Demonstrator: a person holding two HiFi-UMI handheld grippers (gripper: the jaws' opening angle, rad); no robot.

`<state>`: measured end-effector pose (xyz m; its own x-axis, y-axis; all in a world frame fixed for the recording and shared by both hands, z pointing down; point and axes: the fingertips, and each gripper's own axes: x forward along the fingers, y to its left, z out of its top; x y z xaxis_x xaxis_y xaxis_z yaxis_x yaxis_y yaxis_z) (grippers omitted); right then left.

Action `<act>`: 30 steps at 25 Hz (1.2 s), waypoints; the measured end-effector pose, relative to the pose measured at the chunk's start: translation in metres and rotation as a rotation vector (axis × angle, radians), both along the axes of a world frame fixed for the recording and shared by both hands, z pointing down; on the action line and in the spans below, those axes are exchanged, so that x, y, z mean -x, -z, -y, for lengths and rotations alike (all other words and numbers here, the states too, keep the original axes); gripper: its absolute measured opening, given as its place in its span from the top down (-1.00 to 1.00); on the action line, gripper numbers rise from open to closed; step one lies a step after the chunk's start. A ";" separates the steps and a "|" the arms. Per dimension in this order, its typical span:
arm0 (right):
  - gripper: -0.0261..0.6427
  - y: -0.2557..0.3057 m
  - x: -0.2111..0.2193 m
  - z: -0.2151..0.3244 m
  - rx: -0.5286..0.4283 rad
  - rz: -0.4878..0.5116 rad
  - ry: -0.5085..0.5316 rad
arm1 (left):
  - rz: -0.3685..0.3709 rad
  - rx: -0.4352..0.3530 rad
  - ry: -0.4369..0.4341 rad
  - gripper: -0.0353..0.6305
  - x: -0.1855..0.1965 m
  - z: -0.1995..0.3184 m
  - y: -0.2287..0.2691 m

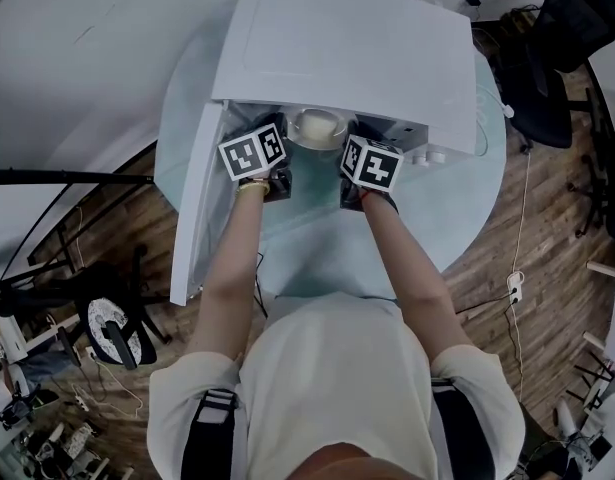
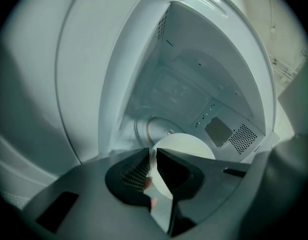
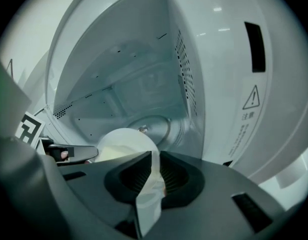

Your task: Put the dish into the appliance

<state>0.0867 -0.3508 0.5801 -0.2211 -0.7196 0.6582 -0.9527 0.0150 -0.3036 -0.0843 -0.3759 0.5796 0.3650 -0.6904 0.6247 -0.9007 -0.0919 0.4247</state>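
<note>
A white microwave (image 1: 337, 48) stands on a round glass table (image 1: 317, 233) with its door (image 1: 195, 208) swung open to the left. A pale round dish (image 1: 317, 126) hangs at the mouth of the cavity, held by its rim from both sides. My left gripper (image 1: 272, 168) is shut on the dish's left rim (image 2: 186, 146). On the right rim (image 3: 126, 141) my right gripper (image 1: 357, 173) is shut. Inside, the turntable hub (image 3: 148, 129) and the hub (image 2: 151, 129) show on the cavity floor beyond the dish.
The microwave's control panel with knobs (image 1: 432, 153) sits right of the cavity. A warning label (image 3: 249, 114) is on the front frame. Office chairs (image 1: 557, 48) stand at the far right, and a cable with a socket strip (image 1: 514, 286) lies on the wooden floor.
</note>
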 end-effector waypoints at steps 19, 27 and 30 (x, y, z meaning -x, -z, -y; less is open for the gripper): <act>0.47 0.013 0.012 0.022 -0.156 -0.066 -0.055 | 0.140 -0.192 -0.022 0.54 -0.005 0.008 0.005; 0.43 0.023 0.013 0.013 -0.189 -0.092 -0.042 | 0.137 -0.215 -0.001 0.51 -0.001 0.003 0.015; 0.43 0.028 0.015 0.005 -0.200 -0.084 -0.039 | 0.131 -0.231 0.006 0.51 0.002 -0.004 0.023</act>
